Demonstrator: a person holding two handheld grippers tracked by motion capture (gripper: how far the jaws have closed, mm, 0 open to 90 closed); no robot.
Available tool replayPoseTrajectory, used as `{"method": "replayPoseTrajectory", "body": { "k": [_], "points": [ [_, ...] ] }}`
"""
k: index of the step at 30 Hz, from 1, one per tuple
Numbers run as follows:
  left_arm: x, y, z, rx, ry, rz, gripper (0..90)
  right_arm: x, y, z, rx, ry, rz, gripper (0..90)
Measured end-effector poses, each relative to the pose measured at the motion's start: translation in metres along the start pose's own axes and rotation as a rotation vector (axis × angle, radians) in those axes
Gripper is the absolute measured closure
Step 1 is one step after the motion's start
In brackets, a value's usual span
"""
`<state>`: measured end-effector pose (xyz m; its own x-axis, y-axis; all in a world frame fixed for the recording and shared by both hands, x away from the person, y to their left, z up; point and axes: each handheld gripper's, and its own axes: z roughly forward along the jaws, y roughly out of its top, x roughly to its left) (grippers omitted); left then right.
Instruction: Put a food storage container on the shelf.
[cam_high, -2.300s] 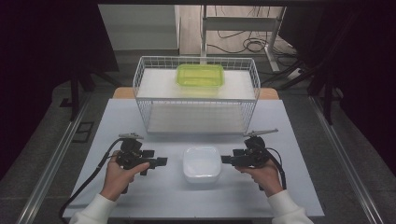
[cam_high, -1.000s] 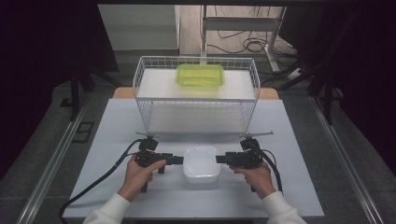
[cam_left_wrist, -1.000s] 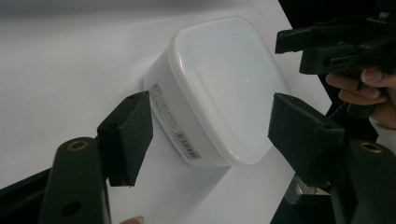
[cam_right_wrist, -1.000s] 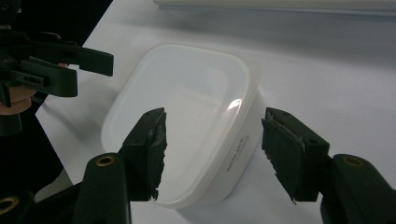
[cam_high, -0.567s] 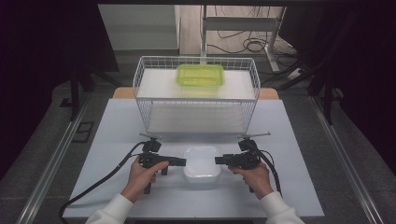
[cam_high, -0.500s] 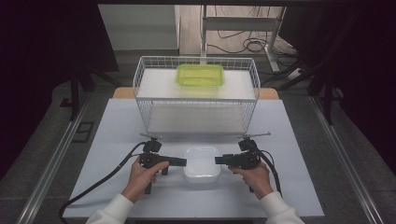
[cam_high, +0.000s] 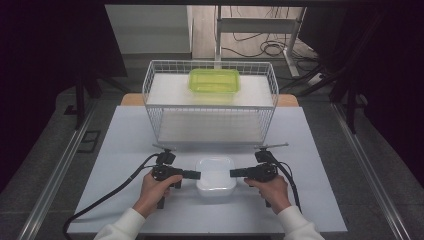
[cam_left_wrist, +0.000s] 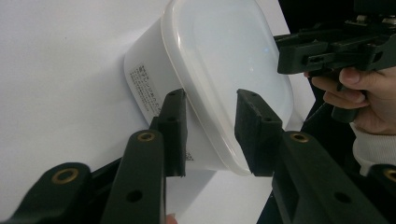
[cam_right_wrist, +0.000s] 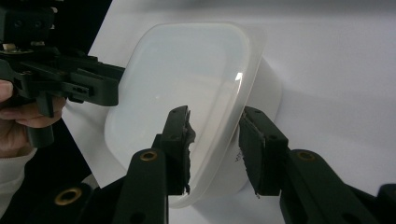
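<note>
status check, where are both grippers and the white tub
Left gripper and right gripper open, fingers straddling opposite rims of the lidded white tub. Tub on the table. Wire basket behind, clear.

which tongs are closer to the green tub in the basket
Roughly equal; neither is clearly nearer. The left tongs and right tongs flank the white container, well short of the green tub.

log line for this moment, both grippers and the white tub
left gripper: open, jaws astride tub rim | right gripper: open, astride opposite rim | white lidded tub: on table, not lifted
</note>
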<state>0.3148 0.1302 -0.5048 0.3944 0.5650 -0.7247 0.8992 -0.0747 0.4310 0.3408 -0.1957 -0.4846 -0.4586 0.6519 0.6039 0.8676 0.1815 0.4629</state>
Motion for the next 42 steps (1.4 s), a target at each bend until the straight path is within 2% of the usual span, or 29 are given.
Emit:
{"method": "replayPoseTrajectory", "body": {
  "k": [6, 9, 13, 22, 27, 38, 39, 41, 42],
  "points": [
    [-0.004, -0.001, -0.007, -0.032, -0.018, 0.009, 74.4, 0.000, -0.001, -0.009, -0.041, 0.012, 0.023, 73.4],
    [-0.005, -0.001, -0.007, -0.036, -0.015, 0.010, 75.5, 0.001, -0.002, -0.010, -0.045, 0.010, 0.027, 74.2],
    [-0.007, -0.002, -0.009, -0.049, -0.008, 0.013, 79.3, 0.004, -0.004, -0.013, -0.064, 0.002, 0.004, 77.1],
    [-0.011, -0.003, -0.013, -0.056, 0.007, 0.039, 79.6, 0.009, -0.004, -0.014, -0.073, -0.012, -0.021, 77.4],
    [-0.015, -0.003, -0.018, -0.079, 0.003, 0.059, 79.6, 0.016, -0.003, -0.018, -0.101, -0.018, -0.063, 77.4],
    [-0.019, -0.002, -0.023, -0.098, 0.012, 0.077, 79.3, 0.025, -0.002, -0.022, -0.118, -0.026, -0.120, 77.4],
    [-0.021, -0.003, -0.024, -0.100, 0.022, 0.091, 79.2, 0.028, -0.002, -0.023, -0.120, -0.038, -0.145, 77.2],
    [-0.022, -0.003, -0.024, -0.101, 0.029, 0.098, 79.0, 0.029, -0.002, -0.023, -0.119, -0.045, -0.154, 77.2],
    [-0.026, -0.003, -0.025, -0.103, 0.059, 0.127, 78.9, 0.032, -0.002, -0.024, -0.117, -0.056, -0.179, 77.3]
  ]
}}
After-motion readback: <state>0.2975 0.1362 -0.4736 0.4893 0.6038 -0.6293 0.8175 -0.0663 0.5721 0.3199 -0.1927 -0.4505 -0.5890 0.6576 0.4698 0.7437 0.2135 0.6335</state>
